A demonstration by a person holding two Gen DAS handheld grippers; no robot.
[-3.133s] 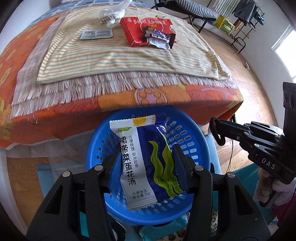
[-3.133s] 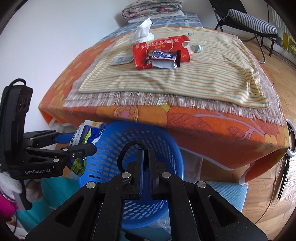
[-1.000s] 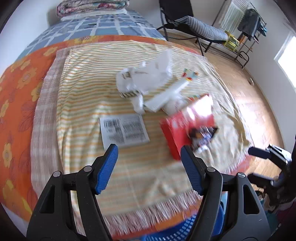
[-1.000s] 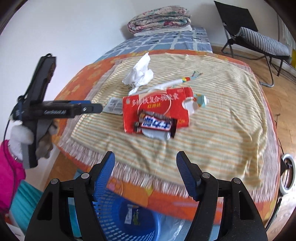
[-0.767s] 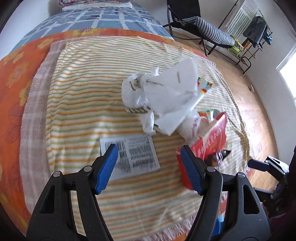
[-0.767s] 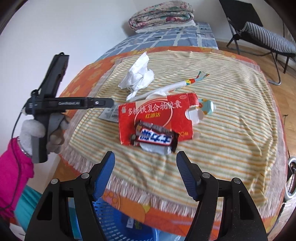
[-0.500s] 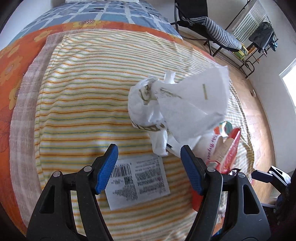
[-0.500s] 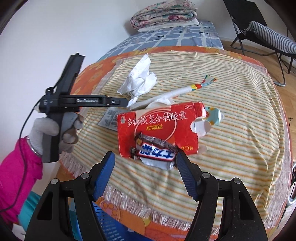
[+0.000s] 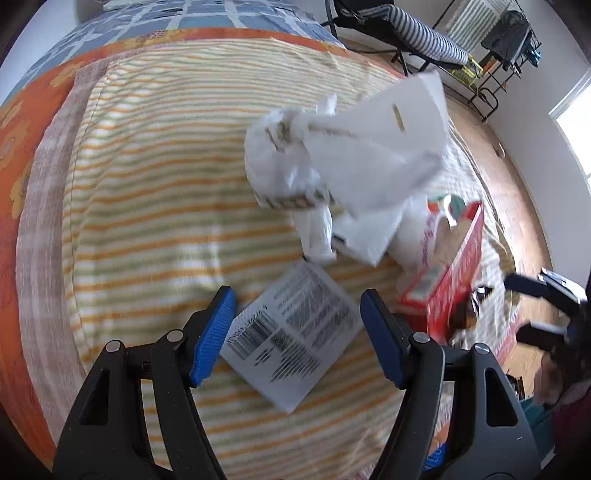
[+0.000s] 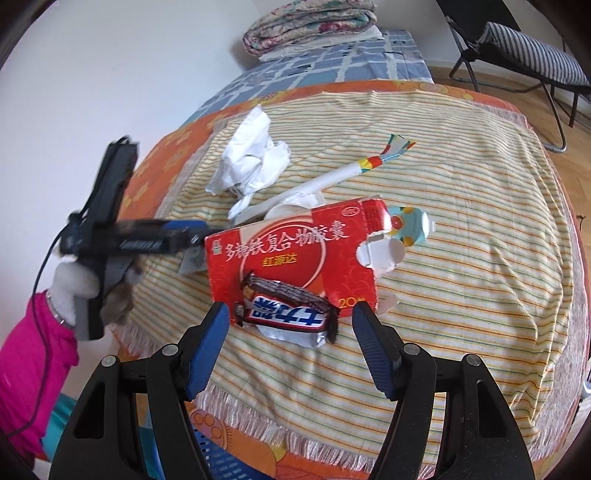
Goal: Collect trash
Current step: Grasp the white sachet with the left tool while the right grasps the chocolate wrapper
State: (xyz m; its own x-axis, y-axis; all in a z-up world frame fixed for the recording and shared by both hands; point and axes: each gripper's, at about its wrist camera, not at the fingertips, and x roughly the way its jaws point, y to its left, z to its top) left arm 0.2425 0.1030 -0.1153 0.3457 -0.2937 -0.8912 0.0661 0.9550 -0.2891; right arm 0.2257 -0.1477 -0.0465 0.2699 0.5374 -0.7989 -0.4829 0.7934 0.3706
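- My left view smears the red box (image 9: 456, 273) and the right gripper (image 9: 532, 306) beside it.
- The red box hides most of the paper slip (image 10: 192, 260) from my right camera.
- The blue basket (image 10: 218, 459) is cut off below.

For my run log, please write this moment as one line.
left gripper: open, over barcode label | right gripper: open, near candy wrapper on red box | nothing held

- A bed (image 10: 498, 387) carries everything, spread with an orange floral cover and a striped cloth (image 10: 461, 258).
- On the cloth: a red box (image 10: 295, 254) at centre.
- Crumpled tissue (image 10: 251, 162) at 11 o'clock of the box.
- White printed label (image 9: 295, 339) at 9 o'clock.
- Folded quilt (image 10: 310, 22) at 12 o'clock, far end.
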